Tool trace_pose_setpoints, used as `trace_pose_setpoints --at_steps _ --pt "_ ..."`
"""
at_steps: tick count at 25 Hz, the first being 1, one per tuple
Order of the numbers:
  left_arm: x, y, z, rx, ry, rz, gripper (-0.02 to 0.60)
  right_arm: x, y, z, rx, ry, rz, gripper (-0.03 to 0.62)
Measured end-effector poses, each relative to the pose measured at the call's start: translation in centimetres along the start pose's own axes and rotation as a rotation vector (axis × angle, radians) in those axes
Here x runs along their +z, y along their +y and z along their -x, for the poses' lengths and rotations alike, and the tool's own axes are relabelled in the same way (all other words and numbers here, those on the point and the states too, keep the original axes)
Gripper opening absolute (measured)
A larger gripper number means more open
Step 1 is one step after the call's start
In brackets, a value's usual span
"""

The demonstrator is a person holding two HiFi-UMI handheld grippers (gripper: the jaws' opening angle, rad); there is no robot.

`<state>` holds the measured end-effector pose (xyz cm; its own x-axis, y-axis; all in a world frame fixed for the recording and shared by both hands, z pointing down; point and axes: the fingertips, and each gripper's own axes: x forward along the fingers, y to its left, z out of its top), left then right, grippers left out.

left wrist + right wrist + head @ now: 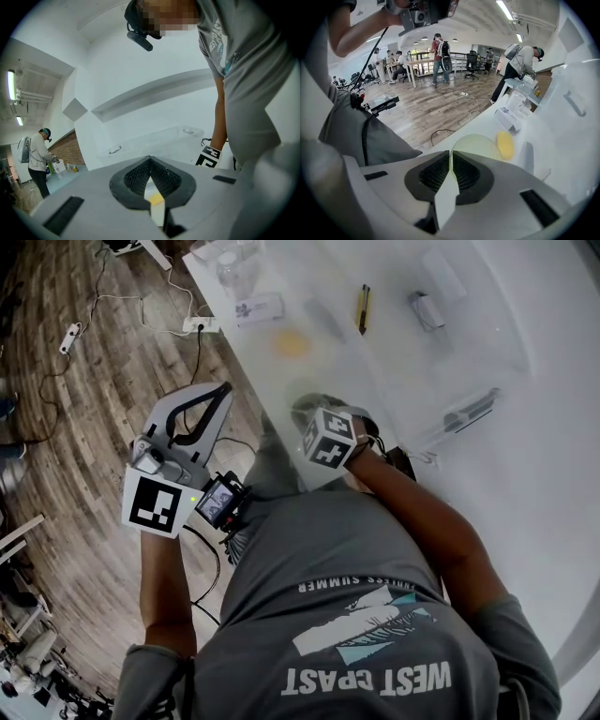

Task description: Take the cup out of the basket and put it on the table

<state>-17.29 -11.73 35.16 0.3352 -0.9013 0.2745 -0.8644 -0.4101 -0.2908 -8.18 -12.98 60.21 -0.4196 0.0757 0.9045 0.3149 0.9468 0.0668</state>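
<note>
The cup (480, 143) is a translucent yellow-green one, and my right gripper (451, 157) is shut on its rim, with the thin wall pinched between the pads. In the head view the cup (305, 407) sits low at the near edge of the white table (525, 521), under the right gripper (319, 416), which points steeply down. Whether the cup's base touches the table I cannot tell. The clear plastic basket (469, 413) stands to the right of it on the table. My left gripper (223, 390) hangs over the wooden floor, left of the table, shut and empty.
A yellow disc (291, 343), a small white box (258, 307) and a dark pen-like tool (363, 307) lie further along the table. Cables and a power strip (200, 324) lie on the floor. Other people stand at tables in the room's far part (440, 56).
</note>
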Motion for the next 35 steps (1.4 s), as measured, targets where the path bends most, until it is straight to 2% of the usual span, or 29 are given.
trace_pose_setpoints --at_steps 4,5,7,9,13,15,17,19,21,25,35 --pt "0.5 -0.4 -0.1 -0.009 0.004 -0.017 0.008 0.1 0.1 0.4 0.015 -0.013 -0.008 0.04" --pt "0.7 -0.5 -0.1 -0.01 0.004 -0.021 0.008 0.3 0.2 0.7 0.016 -0.019 -0.012 0.059" --pt "1.0 -0.6 -0.1 -0.01 0.004 -0.026 0.008 0.8 0.0 1.6 -0.005 -0.044 -0.013 0.104" --pt "1.5 -0.8 -0.1 -0.012 0.005 -0.038 0.008 1.9 -0.4 3.2 -0.051 -0.094 -0.01 0.112" --pt "2.5 -0.9 0.0 -0.015 0.004 -0.057 0.008 6.2 -1.0 8.6 -0.132 -0.3 0.001 0.099" --pt "3.0 -1.2 0.0 -0.014 0.004 -0.061 0.008 8.5 -0.4 12.0 -0.101 -0.439 -0.018 0.012" --pt "3.5 -1.6 -0.1 -0.015 0.006 -0.067 0.008 10.6 0.7 15.2 -0.051 -0.562 -0.031 0.012" --pt "4.0 -1.9 -0.2 -0.019 0.006 -0.077 0.008 12.0 1.7 17.6 -0.048 -0.629 0.013 0.011" --pt "4.6 -2.1 -0.3 -0.024 0.007 -0.089 0.008 12.9 2.0 19.6 -0.067 -0.659 0.049 0.011" --pt "5.9 -2.8 -0.2 -0.033 0.01 -0.098 0.008 13.7 1.8 23.9 -0.11 -0.723 0.041 0.011" --pt "9.5 -5.6 -1.7 -0.106 0.012 -0.145 0.008 12.3 2.2 31.7 -0.205 -0.816 -0.008 0.011"
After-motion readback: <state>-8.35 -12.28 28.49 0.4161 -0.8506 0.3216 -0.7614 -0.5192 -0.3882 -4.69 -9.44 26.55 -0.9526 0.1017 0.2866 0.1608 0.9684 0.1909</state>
